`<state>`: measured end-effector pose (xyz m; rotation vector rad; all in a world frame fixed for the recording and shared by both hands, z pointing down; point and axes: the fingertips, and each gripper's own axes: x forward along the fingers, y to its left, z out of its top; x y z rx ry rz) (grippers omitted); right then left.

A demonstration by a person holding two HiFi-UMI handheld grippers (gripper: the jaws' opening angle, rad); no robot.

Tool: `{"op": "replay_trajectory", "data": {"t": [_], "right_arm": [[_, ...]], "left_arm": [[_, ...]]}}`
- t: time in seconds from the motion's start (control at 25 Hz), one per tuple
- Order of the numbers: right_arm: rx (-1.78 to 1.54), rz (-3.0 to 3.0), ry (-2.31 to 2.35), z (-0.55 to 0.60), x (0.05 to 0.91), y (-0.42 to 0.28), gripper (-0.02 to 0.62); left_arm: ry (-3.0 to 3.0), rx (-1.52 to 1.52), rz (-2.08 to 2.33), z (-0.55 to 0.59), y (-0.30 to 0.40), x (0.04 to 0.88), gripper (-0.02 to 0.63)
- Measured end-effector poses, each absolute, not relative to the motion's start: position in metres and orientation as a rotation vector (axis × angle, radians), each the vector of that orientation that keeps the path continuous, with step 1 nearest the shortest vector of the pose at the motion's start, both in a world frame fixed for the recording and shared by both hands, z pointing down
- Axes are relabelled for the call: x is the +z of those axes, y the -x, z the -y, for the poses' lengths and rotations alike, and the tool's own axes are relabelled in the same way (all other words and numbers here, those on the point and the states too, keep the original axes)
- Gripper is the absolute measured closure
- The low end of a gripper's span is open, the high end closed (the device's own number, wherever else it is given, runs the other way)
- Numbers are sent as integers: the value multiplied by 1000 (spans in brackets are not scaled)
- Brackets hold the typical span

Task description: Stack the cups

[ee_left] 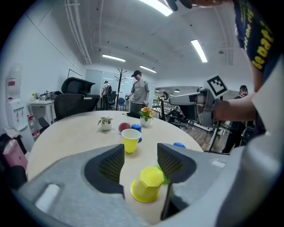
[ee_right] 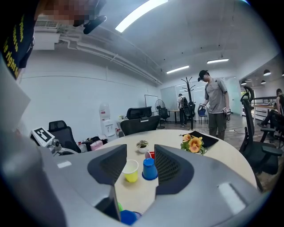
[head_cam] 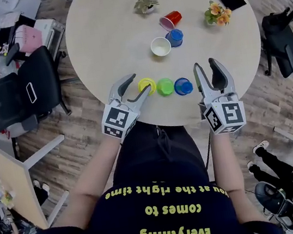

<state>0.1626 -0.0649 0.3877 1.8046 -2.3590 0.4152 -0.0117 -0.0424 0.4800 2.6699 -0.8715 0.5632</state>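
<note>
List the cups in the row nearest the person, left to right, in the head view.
Yellow plastic cup → green plastic cup → blue plastic cup.

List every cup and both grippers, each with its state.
near yellow cup: upside down on the table.
green cup: standing, untouched.
near blue cup: standing, untouched.
far yellow cup: upright, empty.
far blue cup: upside down.
red cup: on its side.
left gripper: jaws apart around near yellow cup, not pressing.
right gripper: jaws apart, empty.
</note>
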Motion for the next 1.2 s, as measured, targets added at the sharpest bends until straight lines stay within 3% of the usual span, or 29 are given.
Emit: {"op": "replay_trajectory", "data": {"t": [0.2, 0.68, 1.2], "right_arm": [[384, 2347, -1775, 96, 396, -168, 390], [450, 2295, -1501, 167, 483, -146, 391], [483, 2236, -1360, 195, 536, -138, 373]], "left_arm": [[-2671, 521, 1002, 64, 28, 461, 379], [-2671, 402, 1031, 85, 21, 443, 490], [-2577, 455, 1181, 78, 55, 452, 497]]}}
